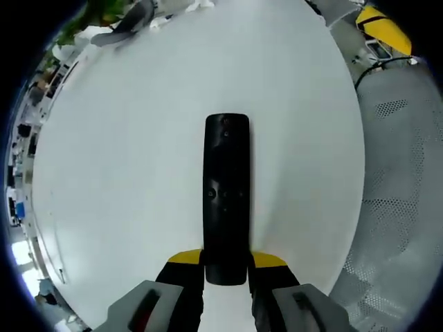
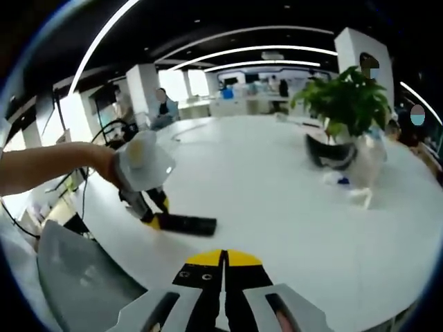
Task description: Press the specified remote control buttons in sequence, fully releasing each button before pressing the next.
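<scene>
The left tool (image 1: pixel 226 271) clamps the near end of the black remote control (image 1: pixel 226 194), which lies flat on the white desk (image 1: pixel 124 173) with its long axis running straight ahead of the jaws, button face up and far end pointing away from that tool. The right tool (image 2: pixel 223 266), its yellow tips closed together on nothing, hangs above the desk well short of the remote, which lies ahead and to its left. The likely trouble is that a press lands off-centre on the small, dim buttons, or tilts the remote in the left tool's end-only grip.
</scene>
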Tool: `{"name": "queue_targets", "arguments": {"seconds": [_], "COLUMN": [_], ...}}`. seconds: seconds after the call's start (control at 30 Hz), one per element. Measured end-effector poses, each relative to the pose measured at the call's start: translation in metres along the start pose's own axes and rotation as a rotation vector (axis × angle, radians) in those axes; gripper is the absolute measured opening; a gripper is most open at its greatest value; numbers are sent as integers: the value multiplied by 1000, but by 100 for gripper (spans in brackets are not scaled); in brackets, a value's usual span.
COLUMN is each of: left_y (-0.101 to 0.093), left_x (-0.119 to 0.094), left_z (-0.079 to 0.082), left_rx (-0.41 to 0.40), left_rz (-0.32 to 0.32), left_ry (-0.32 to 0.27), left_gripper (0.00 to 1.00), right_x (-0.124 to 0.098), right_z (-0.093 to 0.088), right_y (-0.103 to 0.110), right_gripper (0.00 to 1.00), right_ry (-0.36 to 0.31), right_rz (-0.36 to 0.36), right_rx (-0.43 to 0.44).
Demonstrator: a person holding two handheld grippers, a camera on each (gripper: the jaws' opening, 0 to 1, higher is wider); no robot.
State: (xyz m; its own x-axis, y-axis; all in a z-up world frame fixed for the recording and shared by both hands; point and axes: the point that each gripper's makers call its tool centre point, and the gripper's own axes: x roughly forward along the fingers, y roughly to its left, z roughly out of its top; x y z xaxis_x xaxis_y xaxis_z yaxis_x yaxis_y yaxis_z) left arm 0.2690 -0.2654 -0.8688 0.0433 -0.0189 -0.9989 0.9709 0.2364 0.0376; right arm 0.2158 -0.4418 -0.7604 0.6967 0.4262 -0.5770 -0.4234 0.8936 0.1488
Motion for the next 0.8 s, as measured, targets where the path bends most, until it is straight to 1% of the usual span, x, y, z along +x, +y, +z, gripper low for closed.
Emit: {"name": "queue_targets", "arguments": {"seconds": [0.37,0.5,0.63,0.8], "left_y": [-7,-10,-13,-17], "left_x": [0,0,-1,-1], "left_z": [-2,-3,-4,-6], "left_rx": [13,10,8,-2], "left_rz": [-1,-2,-3,-5], "left_ry": [0,-12,-27,-46], "left_gripper": [23,23,23,23], "right_x": [0,0,-2,-2], "right_z": [-2,-1,1,0], "right_y": [0,1,0,1], "right_gripper": [0,0,0,0], "right_ry": [6,5,-15,-8], "right_rz": [-2,-1,-1,0], "right_rx": [0,-4,4,6]}}
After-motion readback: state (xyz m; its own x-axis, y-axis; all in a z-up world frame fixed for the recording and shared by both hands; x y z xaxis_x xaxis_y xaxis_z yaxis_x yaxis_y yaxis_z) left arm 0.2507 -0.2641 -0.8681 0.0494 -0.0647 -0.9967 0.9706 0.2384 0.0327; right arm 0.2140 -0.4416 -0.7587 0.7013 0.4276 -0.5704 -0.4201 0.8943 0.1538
